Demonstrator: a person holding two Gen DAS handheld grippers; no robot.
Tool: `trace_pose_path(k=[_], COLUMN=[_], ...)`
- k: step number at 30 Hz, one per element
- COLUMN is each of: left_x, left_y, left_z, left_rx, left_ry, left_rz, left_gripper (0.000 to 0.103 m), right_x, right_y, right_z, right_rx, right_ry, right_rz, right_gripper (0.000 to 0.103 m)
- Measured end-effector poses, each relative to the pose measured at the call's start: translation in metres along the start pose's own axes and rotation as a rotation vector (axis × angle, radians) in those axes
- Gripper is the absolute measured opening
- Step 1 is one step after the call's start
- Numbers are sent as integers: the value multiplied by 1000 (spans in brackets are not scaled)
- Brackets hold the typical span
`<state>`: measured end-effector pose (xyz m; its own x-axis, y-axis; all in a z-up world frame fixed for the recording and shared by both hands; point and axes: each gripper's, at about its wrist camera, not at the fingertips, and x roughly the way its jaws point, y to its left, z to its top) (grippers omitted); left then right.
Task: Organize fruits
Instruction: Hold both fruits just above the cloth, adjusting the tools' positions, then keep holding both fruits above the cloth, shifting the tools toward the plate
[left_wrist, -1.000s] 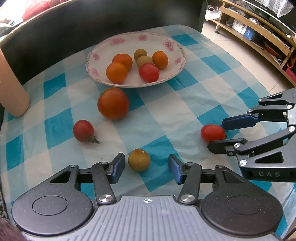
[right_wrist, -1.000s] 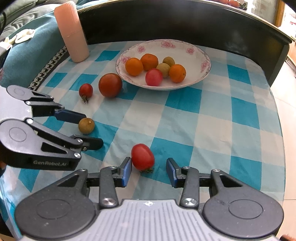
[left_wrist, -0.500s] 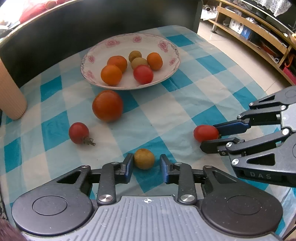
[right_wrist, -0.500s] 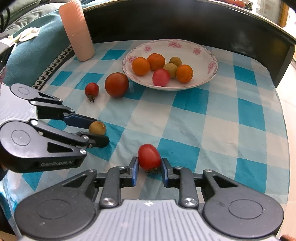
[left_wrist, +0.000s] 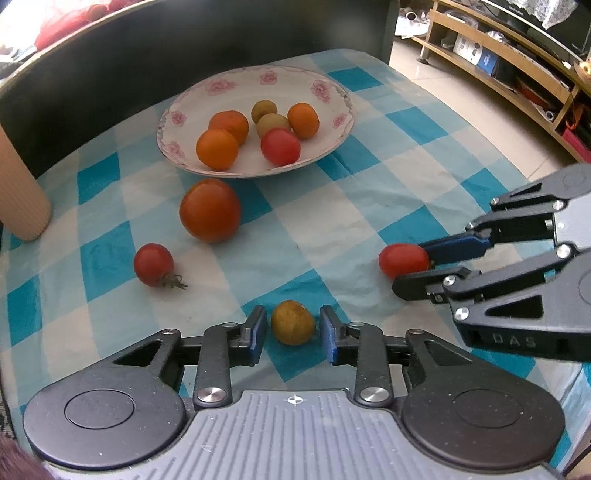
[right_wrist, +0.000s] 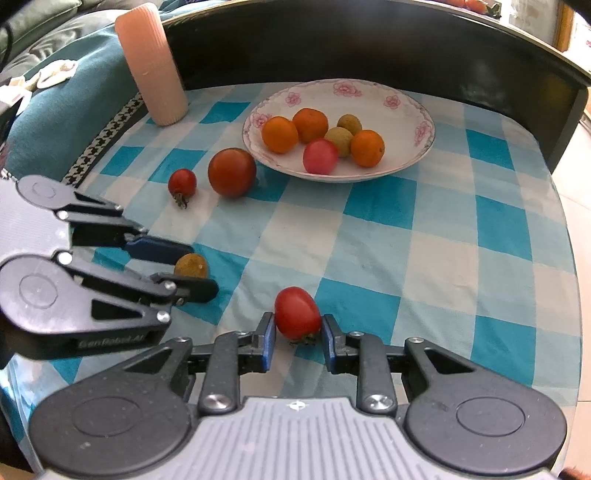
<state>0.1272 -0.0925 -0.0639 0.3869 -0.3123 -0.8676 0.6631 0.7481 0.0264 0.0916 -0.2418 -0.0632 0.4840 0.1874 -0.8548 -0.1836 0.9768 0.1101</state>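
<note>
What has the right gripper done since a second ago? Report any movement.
Yes. The right gripper has narrowed around the red tomato, which lies on the same blue square of the tablecloth; contact is unclear.

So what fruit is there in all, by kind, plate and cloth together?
Oranges: 3
Small red tomatoes: 3
Big tomato: 1
Brown-green fruits: 3
Total: 10
</note>
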Motion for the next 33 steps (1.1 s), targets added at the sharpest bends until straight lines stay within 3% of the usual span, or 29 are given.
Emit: trace_pose_path(k=[33], left_x=[-3], left_y=[-9], left_z=[-1], left_rx=[27], left_ry=[3], left_rz=[30], left_gripper=[37], right_x=[2], right_y=[14], right_z=[2], right_rx=[-63], right_ry=[22], right_rz=[-39], right_gripper=[42])
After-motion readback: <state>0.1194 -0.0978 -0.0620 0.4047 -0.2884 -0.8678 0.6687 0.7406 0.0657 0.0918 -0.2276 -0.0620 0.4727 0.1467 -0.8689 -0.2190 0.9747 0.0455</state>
